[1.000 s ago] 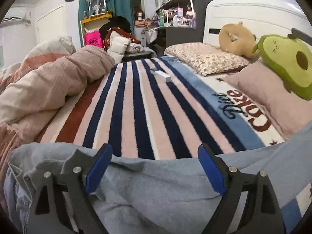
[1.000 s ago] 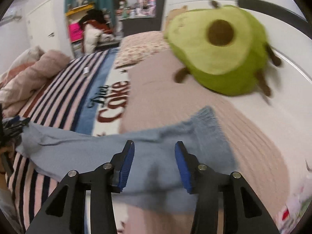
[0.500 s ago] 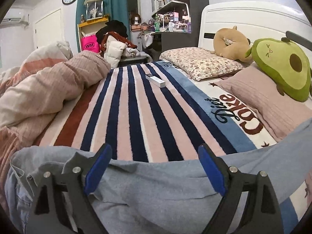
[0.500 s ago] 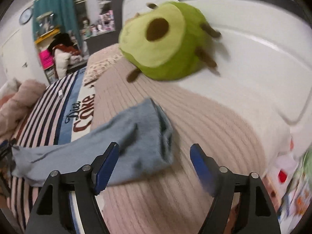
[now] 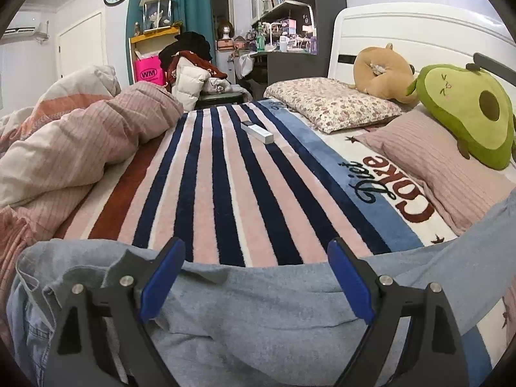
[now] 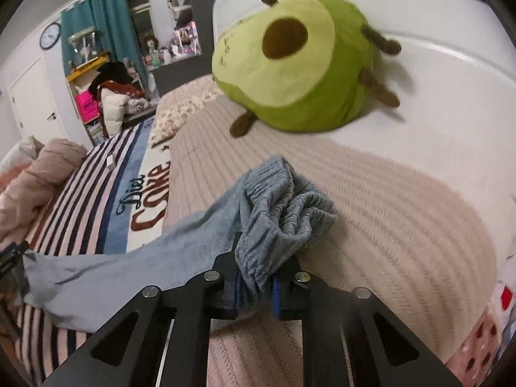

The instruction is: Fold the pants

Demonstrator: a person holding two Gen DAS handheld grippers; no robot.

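Note:
Grey-blue pants [image 5: 251, 309] lie across the striped blanket [image 5: 225, 177] on the bed. In the left wrist view my left gripper [image 5: 254, 274] is open, its blue pads wide apart over the waist end of the pants. In the right wrist view my right gripper [image 6: 256, 285] is shut on the bunched ribbed cuff [image 6: 280, 213] of the pants [image 6: 135, 271], over the pink ribbed pillow [image 6: 371, 213]. The leg stretches left from the cuff toward the left gripper at the frame edge.
A green avocado plush [image 6: 290, 64] lies on the pillow by the white headboard [image 6: 435, 48]; it also shows in the left wrist view [image 5: 467, 116]. A pink duvet [image 5: 71, 142] is piled at left. A white remote [image 5: 257, 131] lies on the blanket. A floral pillow [image 5: 332, 103] is behind.
My right gripper opened wide, then closed on the cuff of the pants and bunched it. The left gripper stayed open over the waist end.

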